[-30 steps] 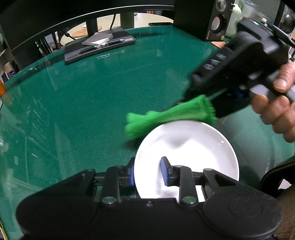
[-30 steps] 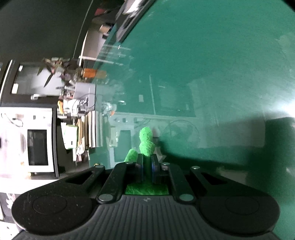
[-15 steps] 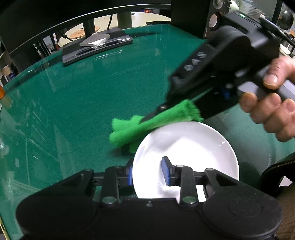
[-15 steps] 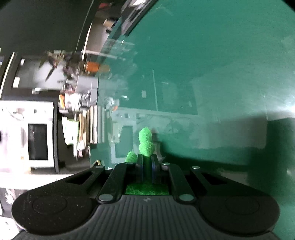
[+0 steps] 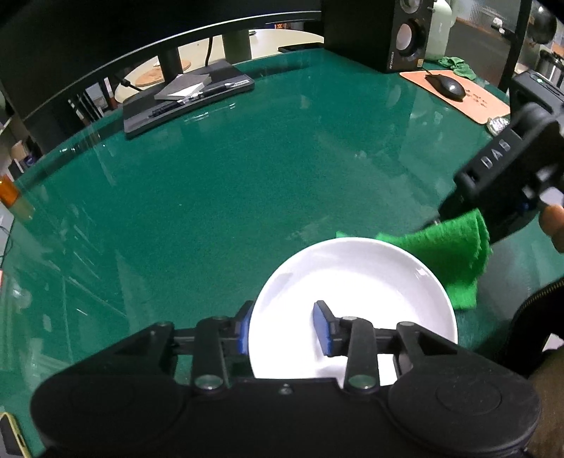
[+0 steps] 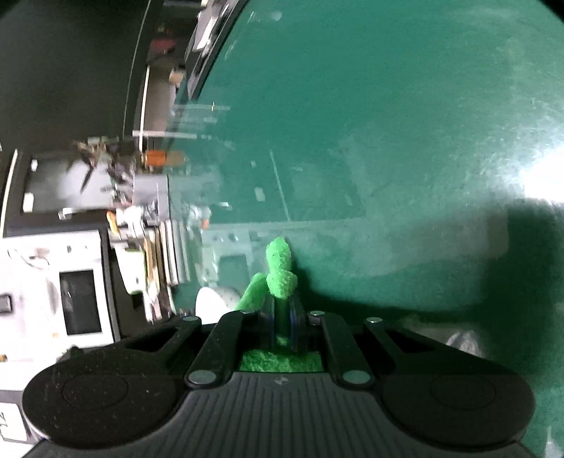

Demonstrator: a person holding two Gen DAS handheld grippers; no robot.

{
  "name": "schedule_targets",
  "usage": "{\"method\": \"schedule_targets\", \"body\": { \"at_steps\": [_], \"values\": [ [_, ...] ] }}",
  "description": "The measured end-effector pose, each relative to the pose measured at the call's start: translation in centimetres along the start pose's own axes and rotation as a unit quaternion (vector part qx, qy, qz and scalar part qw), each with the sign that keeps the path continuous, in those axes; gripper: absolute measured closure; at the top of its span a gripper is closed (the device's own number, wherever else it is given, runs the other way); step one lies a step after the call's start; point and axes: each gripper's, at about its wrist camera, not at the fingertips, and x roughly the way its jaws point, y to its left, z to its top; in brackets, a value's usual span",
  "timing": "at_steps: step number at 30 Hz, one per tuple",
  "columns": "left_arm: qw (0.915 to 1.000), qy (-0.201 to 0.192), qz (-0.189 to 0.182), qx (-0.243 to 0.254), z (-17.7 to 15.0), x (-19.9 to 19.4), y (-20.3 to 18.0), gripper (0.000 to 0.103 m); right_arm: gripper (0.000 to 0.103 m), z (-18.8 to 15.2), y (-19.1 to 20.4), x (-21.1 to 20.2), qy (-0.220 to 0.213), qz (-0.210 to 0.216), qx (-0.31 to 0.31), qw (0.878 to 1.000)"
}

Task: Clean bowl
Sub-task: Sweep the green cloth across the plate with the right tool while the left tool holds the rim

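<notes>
White round ceramic bowl (image 5: pixel 352 289), near edge hidden, clamped in my left fingers (image 5: pixel 320 331); right fingers (image 6: pixel 294 327) pinch folded green cloth (image 5: pixel 451 257); "DAB" legible.

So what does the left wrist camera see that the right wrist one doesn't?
Only the left wrist view shows the whole white bowl gripped at its rim by the left gripper, plus a speaker and mouse. Only the right wrist view shows the right gripper jaws closed on the cloth, and a white appliance. Both show the green cloth and the green table.
</notes>
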Motion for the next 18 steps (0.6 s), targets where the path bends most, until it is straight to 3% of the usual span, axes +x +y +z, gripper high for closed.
{"method": "schedule_targets", "body": {
  "at_steps": [3,10,15,18],
  "values": [
    [0.9999,0.008,0.004,0.004,-0.4,-0.1,0.0,0.076,0.094,0.9,1.1,1.5,0.015,-0.005,-0.019,1.000],
    [0.9999,0.008,0.005,-0.012,-0.6,-0.2,0.3,0.077,0.094,2.5,5.4,6.5,0.051,-0.013,-0.079,0.995],
    [0.9998,0.007,-0.002,-0.019,-0.6,-0.2,0.5,0.075,0.094,2.2,5.7,6.3,0.056,-0.017,-0.087,0.994],
    [0.9998,0.006,-0.007,-0.015,-0.5,-0.1,0.4,0.073,0.094,1.5,3.9,3.7,0.044,-0.026,-0.068,0.996]
  ]
}}
